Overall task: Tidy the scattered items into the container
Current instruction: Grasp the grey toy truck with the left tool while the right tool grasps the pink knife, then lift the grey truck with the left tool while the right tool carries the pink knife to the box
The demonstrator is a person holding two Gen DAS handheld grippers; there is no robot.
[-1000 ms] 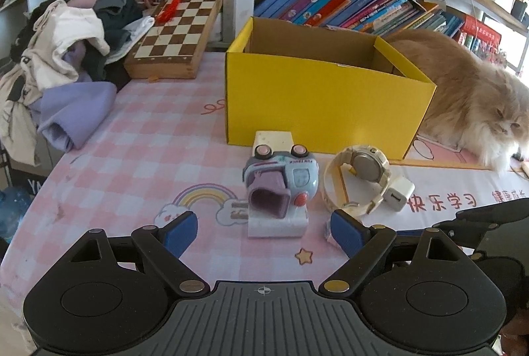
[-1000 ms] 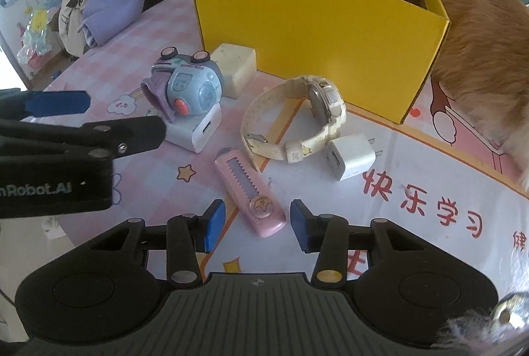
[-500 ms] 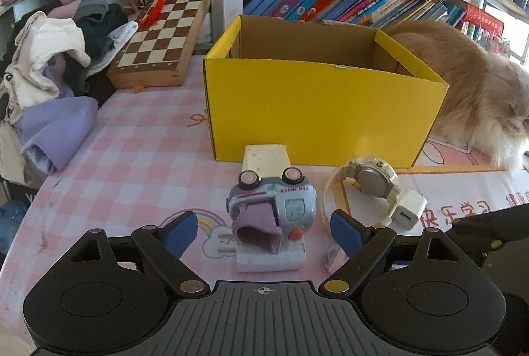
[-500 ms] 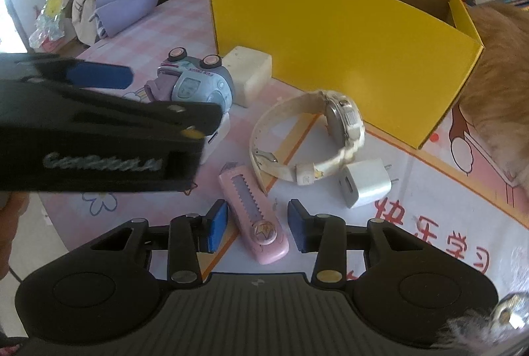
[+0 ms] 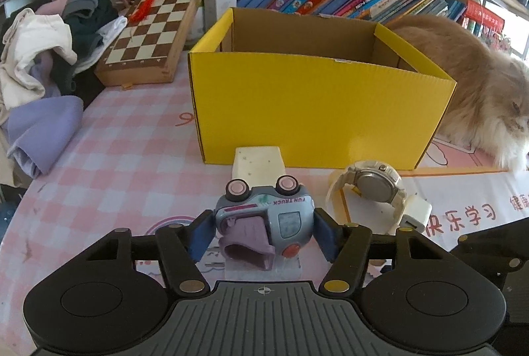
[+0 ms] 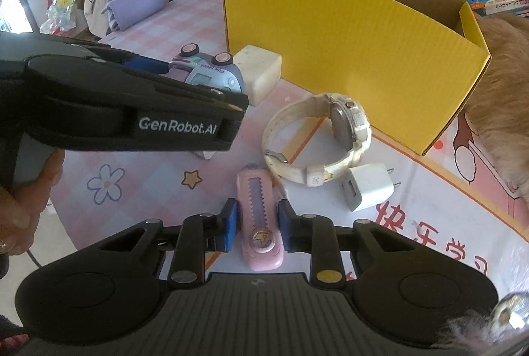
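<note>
An open yellow cardboard box (image 5: 317,104) stands mid-table; it also shows in the right wrist view (image 6: 347,35). My left gripper (image 5: 263,232) is shut on a blue-and-purple toy truck (image 5: 264,225), which sits on a white block (image 5: 263,270). My right gripper (image 6: 256,223) has closed around a pink utility knife (image 6: 259,223) lying on the table; its pads touch both sides. A cream wristwatch (image 6: 317,141), a white charger plug (image 6: 367,187) and a cream eraser block (image 6: 259,76) lie in front of the box.
A fluffy orange cat (image 5: 472,91) lies right of the box. A chessboard (image 5: 152,32) and a pile of clothes (image 5: 43,65) sit at the back left. Bookshelves stand behind. The left gripper body (image 6: 115,111) crosses the right wrist view.
Both grippers moved forward and down. The left jaws closed on the toy truck. The right jaws closed around the pink utility knife.
</note>
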